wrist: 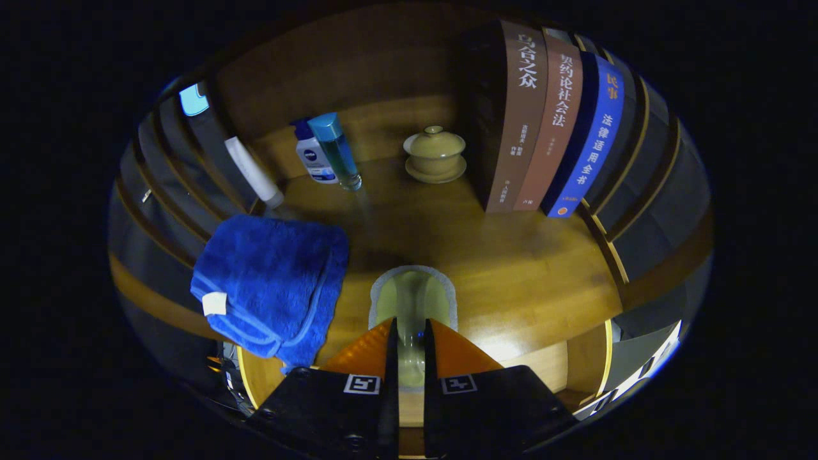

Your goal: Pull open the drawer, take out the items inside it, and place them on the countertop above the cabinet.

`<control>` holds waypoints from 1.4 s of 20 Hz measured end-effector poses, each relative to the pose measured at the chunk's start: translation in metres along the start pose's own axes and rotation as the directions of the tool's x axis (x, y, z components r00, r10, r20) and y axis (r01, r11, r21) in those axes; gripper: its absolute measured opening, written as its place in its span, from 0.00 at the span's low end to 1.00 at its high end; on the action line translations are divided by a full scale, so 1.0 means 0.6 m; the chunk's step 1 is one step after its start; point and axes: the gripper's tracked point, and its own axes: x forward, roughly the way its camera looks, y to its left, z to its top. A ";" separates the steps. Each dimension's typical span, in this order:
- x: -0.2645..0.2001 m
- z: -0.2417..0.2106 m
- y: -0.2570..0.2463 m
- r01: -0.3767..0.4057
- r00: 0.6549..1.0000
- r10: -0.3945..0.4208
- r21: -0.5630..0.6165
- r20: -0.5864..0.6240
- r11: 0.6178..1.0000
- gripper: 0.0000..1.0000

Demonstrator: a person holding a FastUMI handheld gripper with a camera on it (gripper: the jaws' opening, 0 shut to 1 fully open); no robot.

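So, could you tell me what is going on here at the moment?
A person's handheld gripper is over the wooden countertop, its fingers closed on a flat pale-green item with a grey rim, which seems to lie on the wood. A folded blue towel lies beside it. Farther back stand two bottles, a lidded tea bowl and a row of books.

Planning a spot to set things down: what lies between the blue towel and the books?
Bare wooden countertop between blue towel and books, in the gripper view.
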 end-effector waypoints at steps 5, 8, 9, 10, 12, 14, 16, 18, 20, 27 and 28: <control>0.033 0.033 0.005 0.014 0.999 -0.017 -0.115 -0.028 0.993 0.20; 0.040 0.038 0.031 -0.033 0.999 0.030 -0.101 -0.033 0.994 0.20; 0.039 0.039 0.040 -0.050 0.998 0.047 -0.092 -0.031 0.995 0.31; 0.037 0.038 0.044 -0.061 0.998 0.059 -0.099 -0.026 0.993 0.41; 0.035 0.040 0.041 -0.055 0.998 0.054 -0.137 -0.007 0.989 0.63; 0.024 0.040 0.050 -0.055 0.998 0.058 -0.163 0.014 0.985 0.85; 0.006 0.046 0.055 -0.049 0.995 0.065 -0.201 0.074 0.978 0.96; -0.024 0.039 0.047 -0.014 0.992 0.040 -0.207 0.123 0.978 0.97; -0.054 0.028 0.073 -0.057 0.979 0.082 -0.136 0.185 0.989 1.00; -0.208 -0.043 0.050 -0.009 0.860 0.055 -0.093 0.508 0.996 1.00; -0.242 -0.053 0.046 0.012 0.821 0.055 -0.112 0.568 0.994 1.00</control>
